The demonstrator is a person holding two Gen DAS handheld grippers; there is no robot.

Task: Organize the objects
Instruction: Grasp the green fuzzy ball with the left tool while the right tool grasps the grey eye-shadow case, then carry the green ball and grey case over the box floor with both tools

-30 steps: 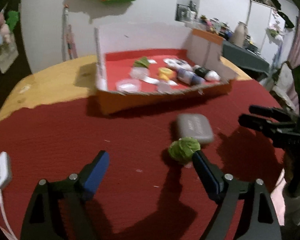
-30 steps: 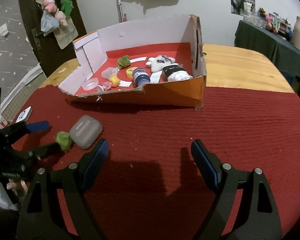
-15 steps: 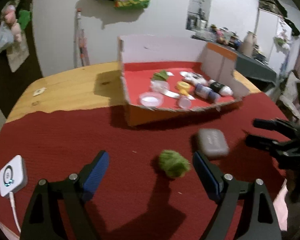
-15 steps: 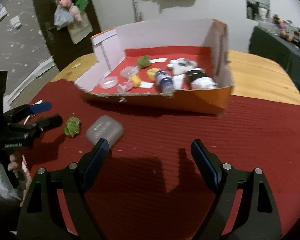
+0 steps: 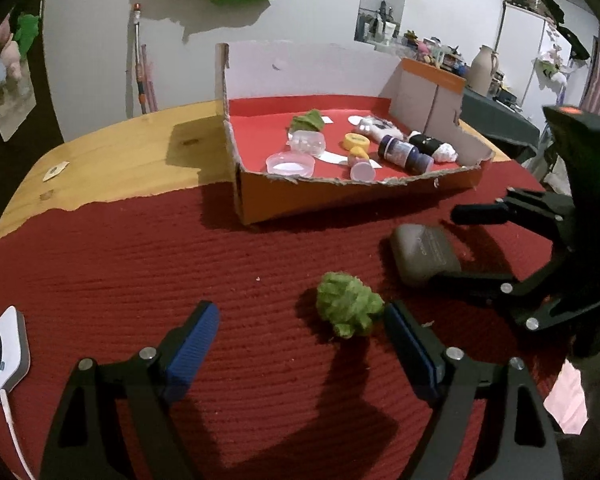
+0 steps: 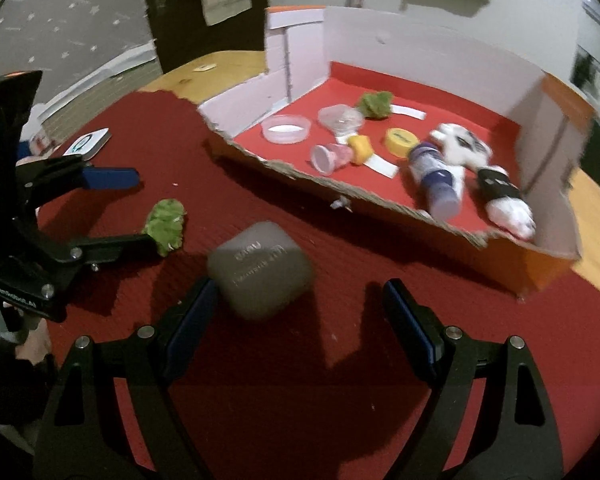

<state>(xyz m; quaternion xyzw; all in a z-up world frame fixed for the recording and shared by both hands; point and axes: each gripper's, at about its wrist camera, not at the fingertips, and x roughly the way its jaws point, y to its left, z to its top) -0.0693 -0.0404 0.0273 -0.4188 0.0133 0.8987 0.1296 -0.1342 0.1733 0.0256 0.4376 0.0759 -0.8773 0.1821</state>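
A green fuzzy ball (image 5: 348,309) lies on the red cloth just inside my right-hand fingertip; it also shows in the right wrist view (image 6: 166,226). My left gripper (image 5: 302,334) is open around it, not closed. A grey rounded case (image 6: 260,270) lies beside it, close to the left fingertip of my right gripper (image 6: 298,316), which is open and empty. The case also shows in the left wrist view (image 5: 424,254). An open cardboard box (image 5: 260,196) with red lining holds several small items.
A white device (image 5: 2,354) with a cable lies at the cloth's left edge. The red cloth (image 5: 120,272) covers the near part of a wooden table (image 5: 112,160). The box wall (image 6: 440,236) stands just beyond the case.
Both grippers swung toward the objects. The right gripper moved left and closer to the grey case. The left gripper shifted so that the green ball sits by its right fingertip.
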